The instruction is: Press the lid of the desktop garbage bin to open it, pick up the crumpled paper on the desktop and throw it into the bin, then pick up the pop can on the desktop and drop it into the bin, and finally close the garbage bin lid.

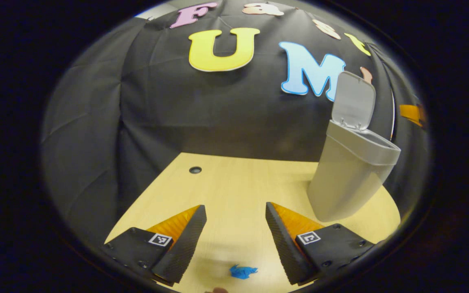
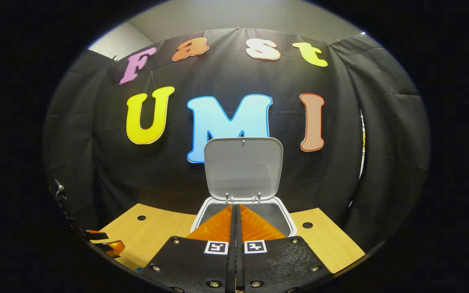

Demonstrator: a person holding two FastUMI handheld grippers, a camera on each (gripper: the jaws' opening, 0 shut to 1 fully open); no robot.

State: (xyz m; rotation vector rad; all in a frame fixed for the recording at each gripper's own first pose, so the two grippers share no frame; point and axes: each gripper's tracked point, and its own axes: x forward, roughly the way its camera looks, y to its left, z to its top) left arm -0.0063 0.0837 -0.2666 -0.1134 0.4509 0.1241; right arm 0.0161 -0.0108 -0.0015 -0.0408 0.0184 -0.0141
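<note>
The 2 fingers of the left gripper (image 1: 235, 219) stand wide apart at the bottom of the left gripper view, with bare desk (image 1: 234, 183) between them and nothing held. The 2 fingers of the right gripper (image 2: 236, 221) are pressed flat together at the bottom centre of the right gripper view, with nothing visible between them, and they point straight at the open mouth of the bin (image 2: 277, 215).

The bin (image 1: 348, 179) is the largest thing here: a tall grey plastic box standing upright on the desk at the right of the left gripper view. Its lid (image 1: 353, 101) is swung up on its rear hinges, so the opening step looks done. It seems light and stiff, and a hard push high on it could tip it. What lies inside cannot be told, since the interior shows as a dark grey hollow in the right gripper view.

The lid (image 2: 242, 167) stands nearly upright at the centre of that view. Closing it probably calls for a gentle downward press on its top edge.

The crumpled paper (image 1: 242, 271) is a small blue scrap on the desk at the bottom centre of the left gripper view, between and nearer than the left fingertips. It should be very light, soft and springy, so a pinch across its middle would serve.

A small dark hole (image 1: 195, 169) sits in the desk at the centre left of the left gripper view.
</note>
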